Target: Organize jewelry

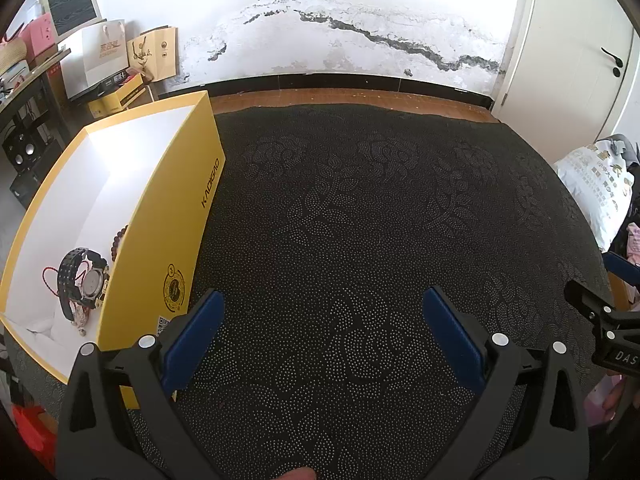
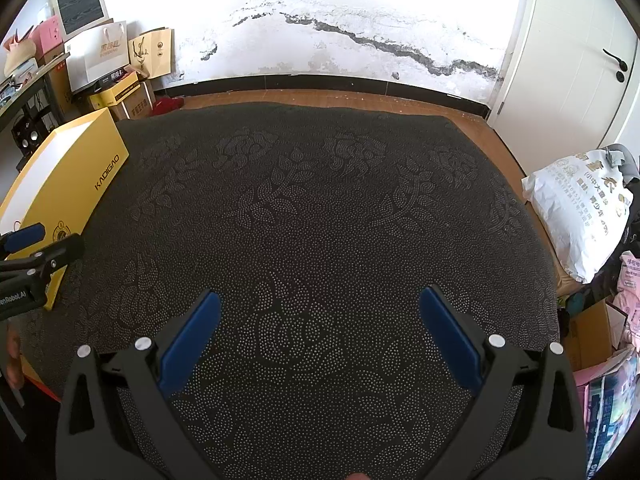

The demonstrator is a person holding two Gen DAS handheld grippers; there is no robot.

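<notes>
Dark dotted cloth covers the surface (image 2: 312, 216), bare beside the yellow box (image 1: 168, 240) where a black watch (image 1: 82, 280), red cord (image 1: 50, 276) and beads (image 1: 120, 236) lie together, so left gripper (image 1: 320, 312) and right gripper (image 2: 318, 312) hover with fingers wide, apparently finished.

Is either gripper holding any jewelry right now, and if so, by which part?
Nothing is held. The left gripper and right gripper are both open over the dark mat; the watch lies in the yellow box.
</notes>
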